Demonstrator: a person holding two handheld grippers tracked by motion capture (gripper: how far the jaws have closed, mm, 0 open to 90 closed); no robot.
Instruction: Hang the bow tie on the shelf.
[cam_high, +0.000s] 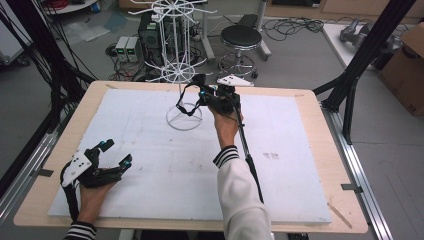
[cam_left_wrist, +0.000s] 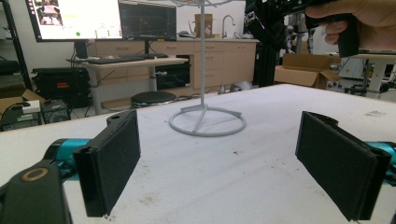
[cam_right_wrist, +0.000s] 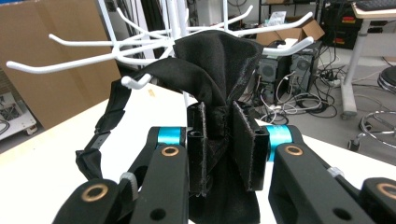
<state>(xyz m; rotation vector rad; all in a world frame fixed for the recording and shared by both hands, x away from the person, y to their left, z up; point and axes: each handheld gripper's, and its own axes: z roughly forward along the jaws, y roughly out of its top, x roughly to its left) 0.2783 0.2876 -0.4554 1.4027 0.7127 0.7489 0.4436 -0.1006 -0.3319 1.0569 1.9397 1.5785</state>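
A workshop with cables, computer towers and a round stool (cam_high: 241, 37) on a grey floor is seen behind a wooden desk (cam_high: 310, 100), most of which is covered by a white board (cam_high: 165, 165). A white wire rack (cam_high: 178, 60) with many hooked arms is stood on a ring base toward the far middle of the board. The right gripper (cam_high: 205, 92) is held up beside the rack in the person's right hand (cam_high: 226, 122), and its jaws are closed tight on a bunched black cloth (cam_right_wrist: 219, 65). In the right gripper view, the cloth is seen pinched between the two pads, with its top bulging up against the rack's arms and a black strap (cam_right_wrist: 112, 105) trailing down to the left; one white hook tip is seen in front of the strap. In the high view the strap is seen hanging in a loop above the ring base. The left gripper (cam_high: 116, 152) is rested low at the near left of the board in the left hand (cam_high: 92, 192), well apart from the rack. Its jaws are spread wide, and nothing is held between them.
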